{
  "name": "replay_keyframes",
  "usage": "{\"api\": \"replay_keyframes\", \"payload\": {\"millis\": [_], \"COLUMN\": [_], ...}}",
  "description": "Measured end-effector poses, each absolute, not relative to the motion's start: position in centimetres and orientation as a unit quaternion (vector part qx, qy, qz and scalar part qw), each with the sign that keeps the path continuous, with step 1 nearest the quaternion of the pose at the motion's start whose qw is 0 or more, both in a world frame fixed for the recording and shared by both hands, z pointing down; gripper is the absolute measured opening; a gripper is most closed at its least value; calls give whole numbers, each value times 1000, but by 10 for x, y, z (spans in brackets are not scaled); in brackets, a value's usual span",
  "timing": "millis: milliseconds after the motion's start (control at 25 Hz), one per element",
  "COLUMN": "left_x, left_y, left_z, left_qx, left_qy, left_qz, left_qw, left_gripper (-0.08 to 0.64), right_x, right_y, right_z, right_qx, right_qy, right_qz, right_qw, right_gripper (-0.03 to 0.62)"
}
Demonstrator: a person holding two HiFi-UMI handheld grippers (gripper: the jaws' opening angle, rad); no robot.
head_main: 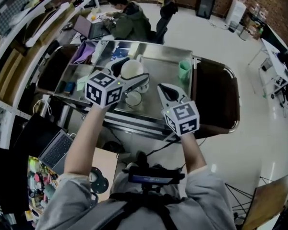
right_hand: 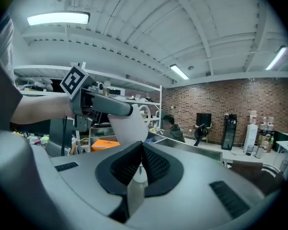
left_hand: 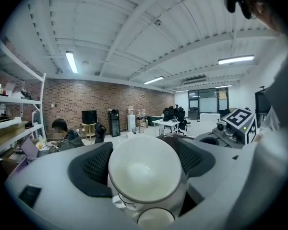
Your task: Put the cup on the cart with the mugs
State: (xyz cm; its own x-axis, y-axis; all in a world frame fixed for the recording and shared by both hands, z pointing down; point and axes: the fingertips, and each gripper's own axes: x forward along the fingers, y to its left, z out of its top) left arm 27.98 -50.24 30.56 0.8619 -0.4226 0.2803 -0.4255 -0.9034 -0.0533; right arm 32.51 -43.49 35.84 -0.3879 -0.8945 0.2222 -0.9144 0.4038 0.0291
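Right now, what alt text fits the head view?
The left gripper holds a white cup above a steel cart that carries a green cup. The right gripper, shut and empty, is beside it. A person sits beyond.

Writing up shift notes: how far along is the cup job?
Done: the cup is picked up, clamped in the left tongs. In hand: it hangs over the metal cart, near a mug. Left: setting it down and letting go. The right tongs are shut, empty.
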Motion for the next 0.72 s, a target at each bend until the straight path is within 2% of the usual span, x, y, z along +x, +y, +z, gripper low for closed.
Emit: {"api": "replay_keyframes", "payload": {"millis": [320, 720], "left_x": [341, 377], "left_y": [-582, -661], "left_z": [322, 409], "left_qx": [965, 935], "left_qy": [-177, -204], "left_qz": [192, 280], "left_qw": [19, 81], "left_gripper": [423, 423], "right_x": [351, 381], "right_y": [-506, -578], "right_z": [366, 421], "right_qx": [566, 543], "right_qy": [-812, -817], "right_qz": [71, 137], "right_qw": [126, 139], "right_gripper": [0, 0]}}
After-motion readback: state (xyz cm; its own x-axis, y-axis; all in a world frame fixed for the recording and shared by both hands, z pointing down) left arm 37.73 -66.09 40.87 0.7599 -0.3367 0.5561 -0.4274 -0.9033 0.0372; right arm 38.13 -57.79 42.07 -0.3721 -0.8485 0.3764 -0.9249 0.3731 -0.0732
